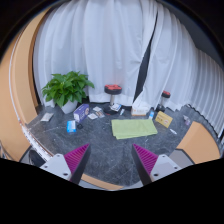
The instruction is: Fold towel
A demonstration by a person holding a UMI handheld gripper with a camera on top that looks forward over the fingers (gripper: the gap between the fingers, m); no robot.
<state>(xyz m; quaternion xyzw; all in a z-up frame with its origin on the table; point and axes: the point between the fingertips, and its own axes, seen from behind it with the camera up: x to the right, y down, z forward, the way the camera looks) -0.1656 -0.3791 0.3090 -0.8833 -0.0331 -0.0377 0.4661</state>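
A light green towel [133, 128] lies flat on the dark grey table [105, 150], well beyond my fingers and a little to the right. My gripper [111, 158] is open and empty, held above the table's near edge. Its two magenta pads [77, 157] stand wide apart with only bare tabletop between them.
A green potted plant [68, 88] stands at the far left. Small items lie around it: a blue bottle [71, 126], boxes [82, 113] and papers [116, 107]. A yellow card [164, 120] lies to the right of the towel. White curtains [105, 50] hang behind the table.
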